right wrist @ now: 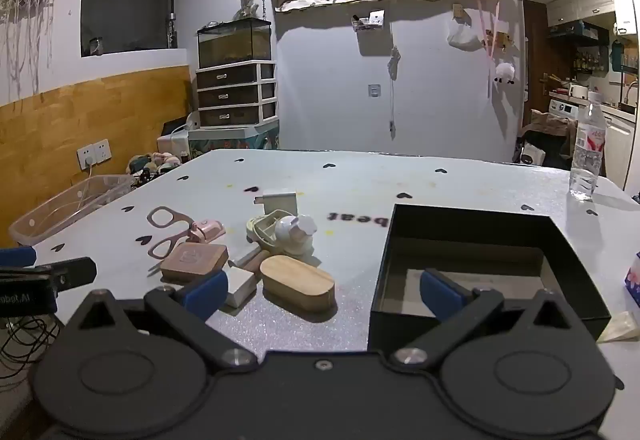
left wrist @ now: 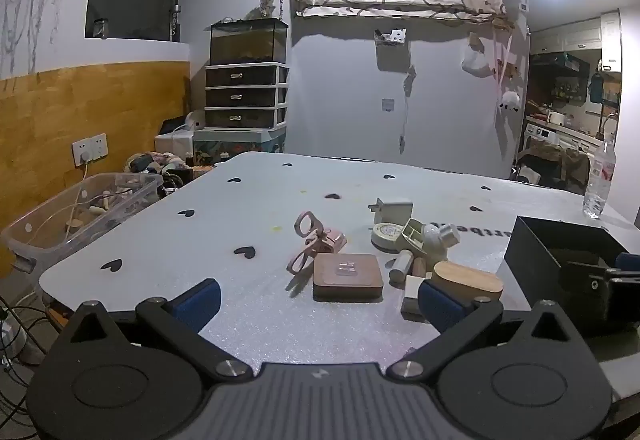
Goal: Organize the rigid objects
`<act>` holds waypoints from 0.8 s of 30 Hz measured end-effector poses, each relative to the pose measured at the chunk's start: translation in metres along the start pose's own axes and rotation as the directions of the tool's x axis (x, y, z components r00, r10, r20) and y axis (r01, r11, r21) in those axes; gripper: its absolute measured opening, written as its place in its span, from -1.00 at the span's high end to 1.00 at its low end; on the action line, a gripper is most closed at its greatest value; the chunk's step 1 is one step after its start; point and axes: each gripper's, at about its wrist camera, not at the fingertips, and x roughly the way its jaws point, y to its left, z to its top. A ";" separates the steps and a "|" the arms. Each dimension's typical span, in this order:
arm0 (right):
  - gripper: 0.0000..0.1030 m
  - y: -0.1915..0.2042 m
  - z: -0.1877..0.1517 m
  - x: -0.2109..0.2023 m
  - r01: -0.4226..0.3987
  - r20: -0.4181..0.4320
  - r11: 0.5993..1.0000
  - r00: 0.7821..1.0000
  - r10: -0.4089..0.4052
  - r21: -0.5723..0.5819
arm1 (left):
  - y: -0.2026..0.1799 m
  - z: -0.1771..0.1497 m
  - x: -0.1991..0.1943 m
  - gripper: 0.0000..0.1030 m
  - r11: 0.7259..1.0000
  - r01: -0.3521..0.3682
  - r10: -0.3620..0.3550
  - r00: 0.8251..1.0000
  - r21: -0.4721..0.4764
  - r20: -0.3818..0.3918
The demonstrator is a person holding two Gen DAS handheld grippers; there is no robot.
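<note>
A pile of small rigid objects lies mid-table: pink scissors (left wrist: 306, 246) (right wrist: 168, 230), a brown square case (left wrist: 347, 277) (right wrist: 194, 260), an oval wooden box (left wrist: 467, 280) (right wrist: 298, 287), a white charger plug (left wrist: 394, 209) (right wrist: 279, 202), a tape roll (left wrist: 386, 234), a white bulb (left wrist: 434, 236) (right wrist: 296, 230) and a white block (right wrist: 240, 286). An open black box (right wrist: 468, 236) (left wrist: 560, 240) stands to their right. My left gripper (left wrist: 318, 300) is open and empty just before the case. My right gripper (right wrist: 324, 290) is open and empty, its right finger (right wrist: 440, 292) over the box's near wall.
A clear plastic bin (left wrist: 80, 212) (right wrist: 68, 208) sits off the table's left edge. A water bottle (left wrist: 599, 180) (right wrist: 587, 156) stands at the far right. A small patterned packet (right wrist: 632, 276) and a pale wedge (right wrist: 618, 326) lie right of the black box.
</note>
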 end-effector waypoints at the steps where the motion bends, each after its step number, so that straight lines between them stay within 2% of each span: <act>1: -1.00 0.000 0.000 0.000 -0.001 -0.002 1.000 1.000 0.001 0.001 | 0.000 0.000 0.000 -1.00 1.000 -0.001 0.001 1.000 0.003 0.001; 24: -1.00 0.001 0.001 0.000 -0.001 -0.010 1.000 1.000 0.001 0.002 | 0.000 0.000 0.000 -1.00 1.000 -0.002 0.002 1.000 0.006 0.000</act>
